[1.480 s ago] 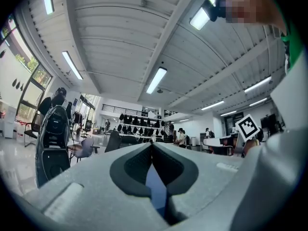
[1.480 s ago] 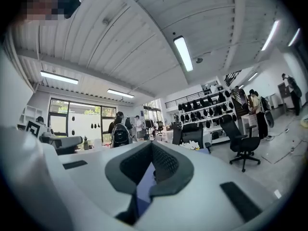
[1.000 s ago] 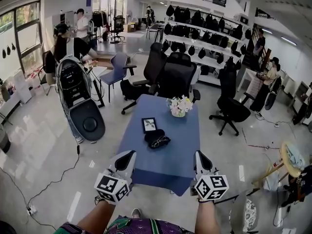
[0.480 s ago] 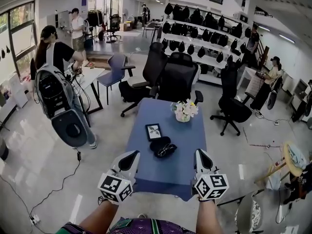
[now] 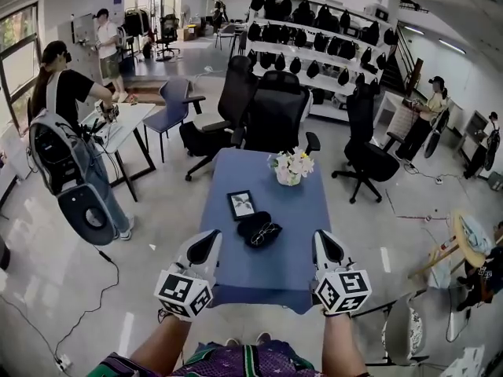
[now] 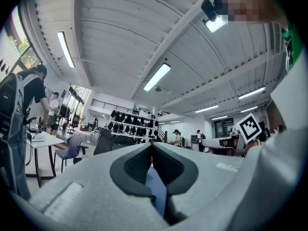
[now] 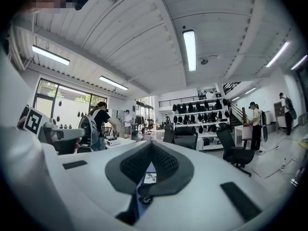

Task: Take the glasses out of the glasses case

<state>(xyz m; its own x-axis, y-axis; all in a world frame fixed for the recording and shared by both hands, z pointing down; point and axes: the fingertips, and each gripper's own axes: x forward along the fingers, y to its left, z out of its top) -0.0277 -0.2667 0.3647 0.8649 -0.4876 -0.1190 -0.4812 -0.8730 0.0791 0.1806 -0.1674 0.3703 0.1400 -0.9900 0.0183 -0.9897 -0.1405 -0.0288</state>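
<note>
Centre of the head view, on the blue-topped table [image 5: 267, 277]: open black glasses case [image 5: 247, 225], thin-rimmed glasses [image 5: 267, 232] lying in it; lower left, white left gripper [image 5: 207, 246], jaws pressed together on nothing; lower right, white right gripper [image 5: 322, 246], likewise closed and empty; both short of the case; likely risk: reaching in unopened, shoving case toward the small framed picture [image 5: 241, 203].

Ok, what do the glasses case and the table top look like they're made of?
Glasses case: black, matte, no glints, so likely fabric or leatherette; too small to be sure. Table: even blue, matte, with a darker band hanging at the front edge, suggesting a cloth cover, possibly painted board.
</note>
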